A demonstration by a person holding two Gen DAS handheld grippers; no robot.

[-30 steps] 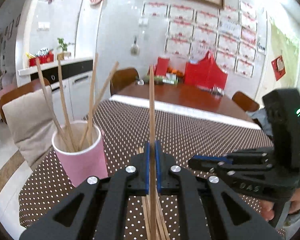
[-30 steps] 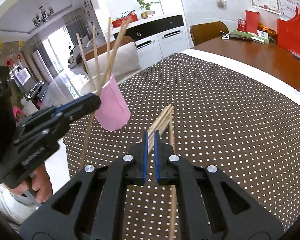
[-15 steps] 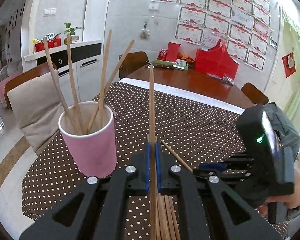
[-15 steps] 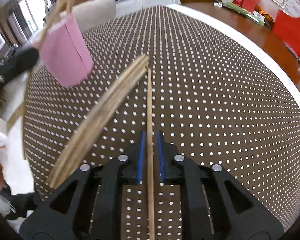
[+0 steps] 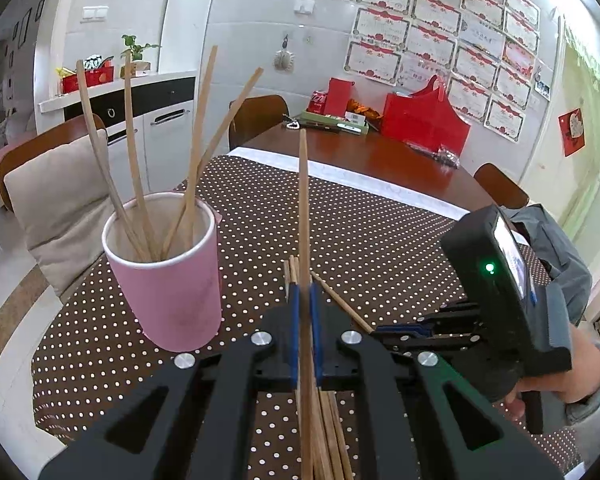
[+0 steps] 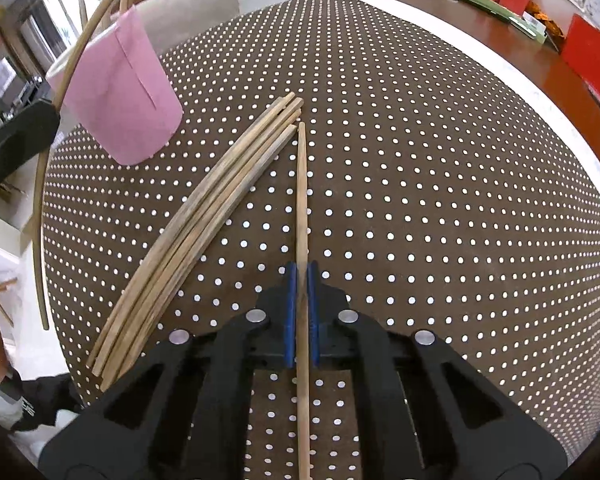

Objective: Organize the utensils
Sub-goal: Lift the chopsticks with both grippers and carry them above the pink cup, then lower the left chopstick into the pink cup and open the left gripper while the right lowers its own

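A pink cup (image 5: 168,280) (image 6: 120,92) stands on the dotted tablecloth (image 6: 420,200) with several wooden chopsticks upright in it. To the right of the cup my left gripper (image 5: 304,292) is shut on one chopstick (image 5: 303,200), which points up and away. A bundle of chopsticks (image 6: 204,220) lies flat on the cloth. Right of the bundle a single chopstick (image 6: 302,192) lies between the jaws of my right gripper (image 6: 301,272), which close onto it low over the cloth. In the left wrist view the right gripper (image 5: 380,334) sits low at the right.
A cushioned chair (image 5: 56,192) stands behind the cup at the table's left edge. Past the cloth, the bare wooden tabletop (image 5: 380,160) holds red bags (image 5: 424,124) and boxes. A person's hand (image 5: 572,376) grips the right tool.
My right gripper has sunk toward the cloth and tipped downward, opened slightly around the lone chopstick, then closed on it. The left gripper kept its chopstick and tilted slightly, the cup now nearer in its view.
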